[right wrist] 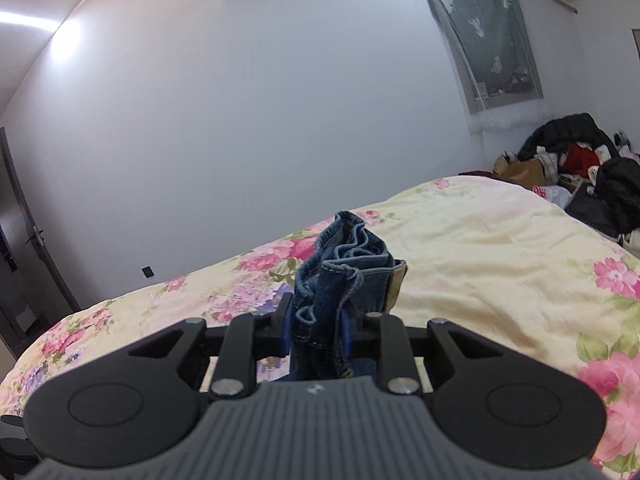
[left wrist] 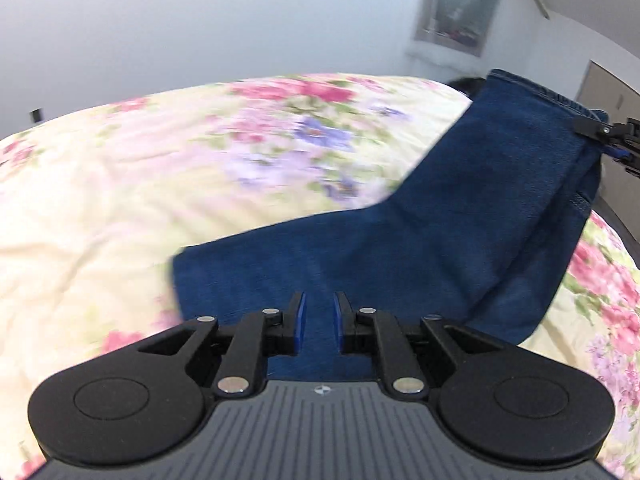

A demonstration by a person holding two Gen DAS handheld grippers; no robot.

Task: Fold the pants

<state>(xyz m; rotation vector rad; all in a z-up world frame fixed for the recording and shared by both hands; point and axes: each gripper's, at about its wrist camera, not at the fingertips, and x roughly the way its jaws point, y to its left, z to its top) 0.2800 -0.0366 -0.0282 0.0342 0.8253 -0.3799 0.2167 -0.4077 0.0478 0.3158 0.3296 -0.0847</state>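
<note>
The dark blue denim pants (left wrist: 420, 248) lie partly on the floral bed, one end lifted at the right. My left gripper (left wrist: 320, 320) sits over the near end of the pants, its jaws a small gap apart with denim showing between them; I cannot tell whether it pinches the cloth. My right gripper (right wrist: 316, 320) is shut on a bunched end of the pants (right wrist: 344, 264) and holds it up above the bed. It also shows in the left wrist view (left wrist: 608, 140), clamped on the raised hem at the far right.
The bed (right wrist: 480, 248) has a cream quilt with pink and purple flowers. A pile of clothes and bags (right wrist: 572, 176) lies at its far right end. A white wall stands behind, a door (right wrist: 16, 260) at the left.
</note>
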